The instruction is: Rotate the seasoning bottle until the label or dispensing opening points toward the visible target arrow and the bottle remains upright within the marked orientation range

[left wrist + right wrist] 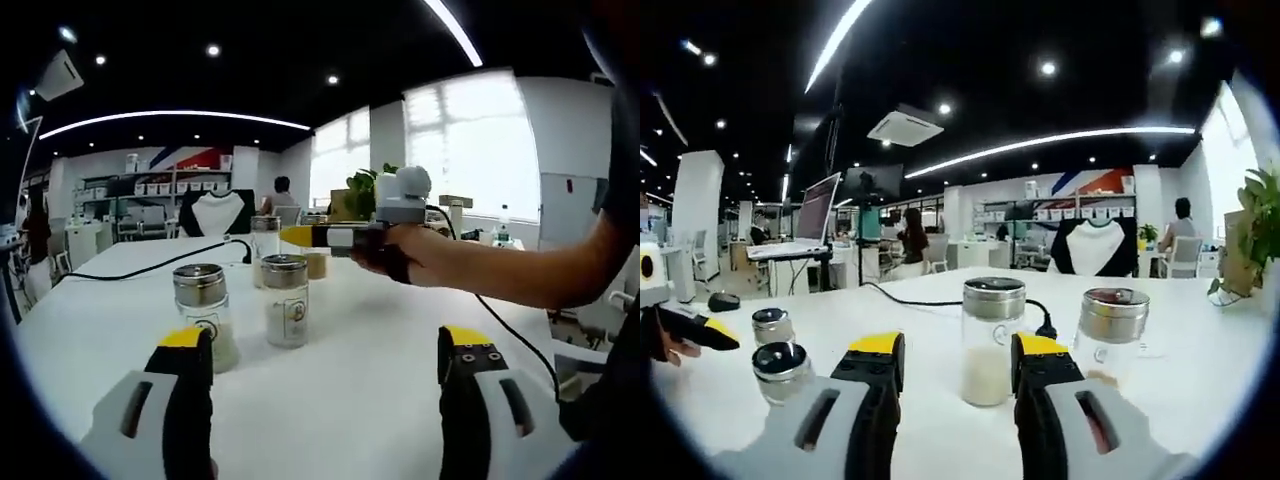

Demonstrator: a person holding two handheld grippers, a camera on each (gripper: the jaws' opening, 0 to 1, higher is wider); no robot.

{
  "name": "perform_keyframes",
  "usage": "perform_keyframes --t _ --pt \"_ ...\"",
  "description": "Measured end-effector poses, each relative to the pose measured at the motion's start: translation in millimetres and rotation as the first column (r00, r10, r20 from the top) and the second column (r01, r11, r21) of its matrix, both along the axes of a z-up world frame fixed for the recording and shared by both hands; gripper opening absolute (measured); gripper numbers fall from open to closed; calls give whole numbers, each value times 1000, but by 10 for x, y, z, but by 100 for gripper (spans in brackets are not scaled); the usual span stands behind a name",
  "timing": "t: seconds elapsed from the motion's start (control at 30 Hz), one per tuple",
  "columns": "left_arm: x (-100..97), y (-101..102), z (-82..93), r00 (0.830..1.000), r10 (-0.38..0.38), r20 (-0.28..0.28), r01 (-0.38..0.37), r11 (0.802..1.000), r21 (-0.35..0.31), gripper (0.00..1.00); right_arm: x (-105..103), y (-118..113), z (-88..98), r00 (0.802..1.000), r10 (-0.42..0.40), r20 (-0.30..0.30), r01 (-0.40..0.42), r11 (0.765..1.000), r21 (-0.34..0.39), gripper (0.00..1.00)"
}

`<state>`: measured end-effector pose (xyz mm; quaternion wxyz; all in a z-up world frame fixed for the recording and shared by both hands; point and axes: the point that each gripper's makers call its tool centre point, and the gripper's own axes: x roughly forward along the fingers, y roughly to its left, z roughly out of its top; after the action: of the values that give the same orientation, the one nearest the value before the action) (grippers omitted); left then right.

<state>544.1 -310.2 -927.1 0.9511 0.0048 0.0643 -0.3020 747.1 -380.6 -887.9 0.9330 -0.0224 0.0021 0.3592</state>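
We see the bottle upright on the white surface, right between the right gripper fingers, spread and not touching it, while the left gripper fingers are released near two bottles.

Left gripper up close: 2 black jaws capped with yellow tips, each set into a pale grey housing with a dark slot. Right gripper, same build. Seen from the left gripper view, it carries a white rounded top, a black cable trailing, and the hand wears a dark wrist strap.
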Motion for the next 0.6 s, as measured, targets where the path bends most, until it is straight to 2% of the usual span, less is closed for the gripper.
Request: perform_keyframes --t 0.1,0.2,0.33,0.6 --pt "-2 48 13 1000 13 11 -13 1000 10 98 120 -8 -2 999 -31 30 31 1000 1 39" --pt "-6 86 15 1000 22 12 -22 1000 -1 98 161 22 43 999 -33 43 33 999 18 31" --pt "-19 103 -33 1000 28 1 -28 1000 4 98 259 74 44 998 -48 41 49 999 -4 38" --pt "-27 114 -49 1000 31 -2 -31 1000 0 98 425 210 35 998 -63 26 63 998 -20 39"
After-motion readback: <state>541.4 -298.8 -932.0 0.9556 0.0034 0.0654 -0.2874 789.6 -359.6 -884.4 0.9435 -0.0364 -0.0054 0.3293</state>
